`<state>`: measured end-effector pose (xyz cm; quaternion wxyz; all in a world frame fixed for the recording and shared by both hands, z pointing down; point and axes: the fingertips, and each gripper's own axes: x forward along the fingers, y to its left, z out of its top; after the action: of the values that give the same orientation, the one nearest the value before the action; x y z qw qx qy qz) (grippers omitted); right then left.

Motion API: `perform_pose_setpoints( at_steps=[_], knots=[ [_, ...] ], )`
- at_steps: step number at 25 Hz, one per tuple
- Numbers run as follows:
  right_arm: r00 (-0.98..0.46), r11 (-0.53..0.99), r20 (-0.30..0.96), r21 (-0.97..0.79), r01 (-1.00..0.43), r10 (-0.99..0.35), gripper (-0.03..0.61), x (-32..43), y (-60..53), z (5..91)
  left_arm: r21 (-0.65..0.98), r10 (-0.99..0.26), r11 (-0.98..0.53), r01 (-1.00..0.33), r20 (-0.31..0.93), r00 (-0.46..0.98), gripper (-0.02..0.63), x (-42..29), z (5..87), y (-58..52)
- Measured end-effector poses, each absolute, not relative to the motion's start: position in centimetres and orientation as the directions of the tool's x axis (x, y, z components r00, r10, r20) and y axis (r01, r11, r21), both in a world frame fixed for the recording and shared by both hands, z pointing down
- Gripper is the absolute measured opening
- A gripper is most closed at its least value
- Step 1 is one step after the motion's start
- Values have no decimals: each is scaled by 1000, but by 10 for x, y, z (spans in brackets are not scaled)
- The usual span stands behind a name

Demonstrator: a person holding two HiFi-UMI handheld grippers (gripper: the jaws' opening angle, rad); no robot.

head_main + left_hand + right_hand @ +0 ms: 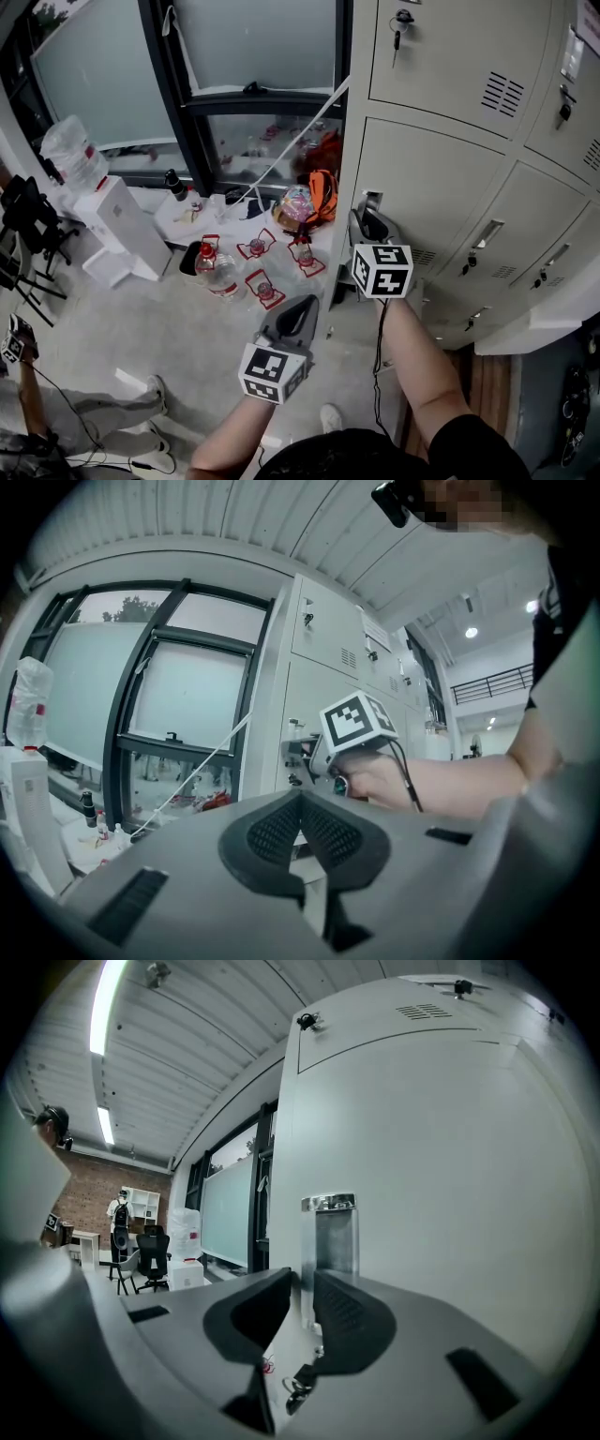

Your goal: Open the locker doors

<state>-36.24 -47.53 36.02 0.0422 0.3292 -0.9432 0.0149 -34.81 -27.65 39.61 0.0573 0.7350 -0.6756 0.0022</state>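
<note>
The grey locker door [441, 178] stands closed, with a chrome recessed handle [372, 199] near its left edge. My right gripper [370, 220] is level at that handle. In the right gripper view its jaws [305, 1283] are drawn in on the handle's [336, 1232] left edge, which sits between the pads. A key [298, 1387] hangs just below it. My left gripper [305, 305] hovers lower and to the left, away from the lockers, with its pads together and nothing in them [301, 799]. From there I see the right gripper's marker cube [356, 722] against the locker.
More closed locker doors lie above and to the right, one with a key [401, 23] in its lock. Water bottles [225, 272], an orange bag [322, 192] and a white water dispenser [122, 225] sit on the floor by the window. A person [120, 1213] stands far off.
</note>
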Motion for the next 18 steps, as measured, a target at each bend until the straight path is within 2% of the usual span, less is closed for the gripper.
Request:
perform_pose_setpoints(
  at_steps=[18],
  knots=[
    [-789, 792, 88, 0, -611, -608, 87, -334, -426, 360, 67, -993, -76, -995, 84, 82, 3, -322, 393, -220]
  ],
)
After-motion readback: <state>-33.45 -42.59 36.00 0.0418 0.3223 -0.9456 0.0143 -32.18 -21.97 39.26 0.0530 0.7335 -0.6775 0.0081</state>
